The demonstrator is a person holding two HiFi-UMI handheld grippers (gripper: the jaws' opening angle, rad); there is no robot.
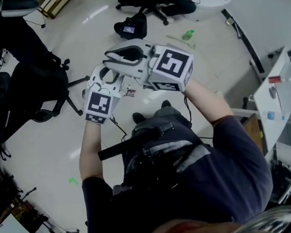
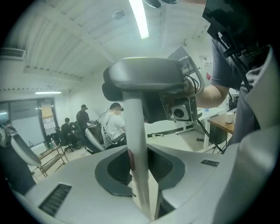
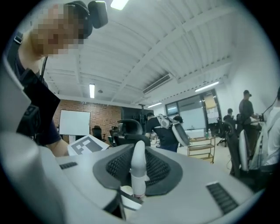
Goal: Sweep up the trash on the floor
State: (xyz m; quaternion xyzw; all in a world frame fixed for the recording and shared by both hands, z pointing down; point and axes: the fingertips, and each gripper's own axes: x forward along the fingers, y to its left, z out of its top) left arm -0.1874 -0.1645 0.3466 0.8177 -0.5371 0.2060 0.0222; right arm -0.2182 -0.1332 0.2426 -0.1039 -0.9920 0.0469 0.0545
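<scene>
Both grippers are raised close under the head camera. A white broom handle (image 2: 135, 131) stands between the jaws of my left gripper (image 2: 141, 175), which are shut on it; a red label shows on it at the pads. It runs up into the grey jaws of my right gripper (image 2: 146, 74). My right gripper (image 3: 138, 175) is shut on the handle's rounded top end (image 3: 138, 162). In the head view the left gripper (image 1: 108, 76) sits just below the right gripper (image 1: 124, 55). The broom's head is hidden. A green scrap (image 1: 187, 35) and another green bit (image 1: 72, 181) lie on the floor.
A black bag (image 1: 130, 27) lies on the floor ahead. Black office chairs (image 1: 40, 90) stand at the left, a white desk (image 1: 276, 90) at the right. Cables run along the floor at the upper right. People stand and sit (image 2: 114, 122) in the background.
</scene>
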